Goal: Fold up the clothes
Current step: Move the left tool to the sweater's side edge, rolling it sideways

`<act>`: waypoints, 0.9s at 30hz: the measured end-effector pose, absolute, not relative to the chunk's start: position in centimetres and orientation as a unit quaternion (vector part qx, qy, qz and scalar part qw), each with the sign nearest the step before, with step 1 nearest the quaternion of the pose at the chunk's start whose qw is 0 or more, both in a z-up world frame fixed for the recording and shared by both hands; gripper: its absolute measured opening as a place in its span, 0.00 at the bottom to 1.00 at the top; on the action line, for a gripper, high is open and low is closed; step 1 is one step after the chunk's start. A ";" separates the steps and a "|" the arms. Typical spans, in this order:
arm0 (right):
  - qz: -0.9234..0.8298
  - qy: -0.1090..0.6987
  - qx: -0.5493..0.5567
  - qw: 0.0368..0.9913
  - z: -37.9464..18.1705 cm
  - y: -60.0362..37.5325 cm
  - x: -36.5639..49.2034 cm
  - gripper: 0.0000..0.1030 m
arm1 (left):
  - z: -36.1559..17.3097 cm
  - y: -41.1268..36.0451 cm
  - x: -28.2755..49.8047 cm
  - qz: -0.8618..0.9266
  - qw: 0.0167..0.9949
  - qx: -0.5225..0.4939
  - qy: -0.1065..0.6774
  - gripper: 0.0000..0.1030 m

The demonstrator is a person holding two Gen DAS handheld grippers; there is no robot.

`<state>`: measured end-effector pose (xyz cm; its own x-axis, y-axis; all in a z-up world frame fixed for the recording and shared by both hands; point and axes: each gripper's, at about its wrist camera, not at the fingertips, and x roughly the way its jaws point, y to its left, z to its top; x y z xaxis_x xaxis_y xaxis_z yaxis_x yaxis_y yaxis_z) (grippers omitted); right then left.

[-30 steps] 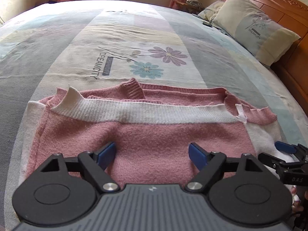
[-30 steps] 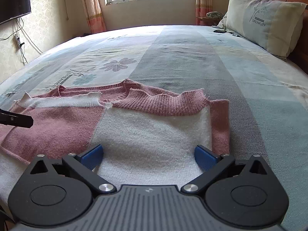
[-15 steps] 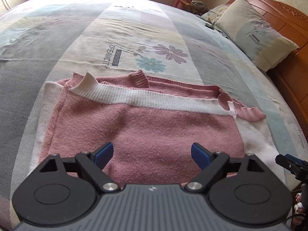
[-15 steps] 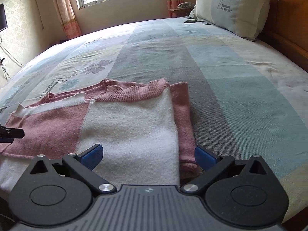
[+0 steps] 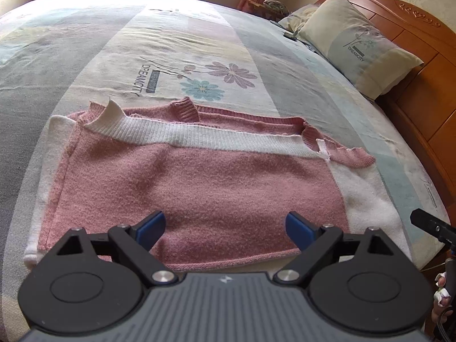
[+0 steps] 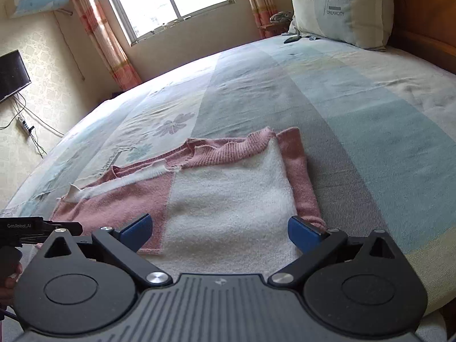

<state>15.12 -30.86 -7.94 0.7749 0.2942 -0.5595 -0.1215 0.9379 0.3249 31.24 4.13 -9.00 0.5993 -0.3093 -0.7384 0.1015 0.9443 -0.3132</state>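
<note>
Sweater (image 5: 199,188) lies flat on the bed (image 5: 199,42), near its front edge, and is partly folded: one pink-and-white knit, with a wide pink panel on the left half, a white panel (image 6: 228,199) on the right, a white ribbed band (image 5: 205,136) across the upper edge and a pink ribbed collar behind it. A narrow pink strip, apparently a folded sleeve (image 6: 299,176), runs along its right side. The bed's cover is striped in grey, cream and pale blue, with printed flowers and the word DREAMCITY. One sweater is in sight, two pillows (image 5: 359,42) against the wooden headboard (image 5: 413,57), one window (image 6: 171,0), one dark screen (image 6: 11,74) on the wall.

Left gripper (image 5: 225,228) hangs over the pink panel's near hem, jaws spread wide and empty. Right gripper (image 6: 219,230) hangs over the white panel's near edge, jaws likewise spread with nothing between them.

Compared with a second ago, both grippers have pulled back and up from the sweater, so more of it and of the room shows; the garment itself has not shifted.
</note>
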 end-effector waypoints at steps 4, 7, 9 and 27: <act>0.103 0.311 0.127 0.936 -7.6 -30.1 16.5 1.00 | -10.5 4.9 31.4 -0.108 0.883 -0.163 0.427 0.99; 0.084 0.354 0.158 0.918 -10.5 -30.4 17.8 1.00 | -10.4 5.2 32.3 -0.105 0.880 -0.171 0.430 0.99; 0.091 0.342 0.145 0.924 -10.8 -30.1 17.1 1.00 | -10.4 5.3 32.9 -0.103 0.879 -0.177 0.431 0.98; 0.090 0.340 0.080 0.933 -11.3 -28.4 16.9 1.00 | -7.4 4.9 37.4 -0.139 0.877 -0.178 0.423 0.99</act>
<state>16.87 -28.42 -11.31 0.7531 0.2224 -0.6192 -0.1136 0.9710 0.2106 37.41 4.94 -7.40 0.6034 -0.3948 -0.6929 0.0928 0.8977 -0.4307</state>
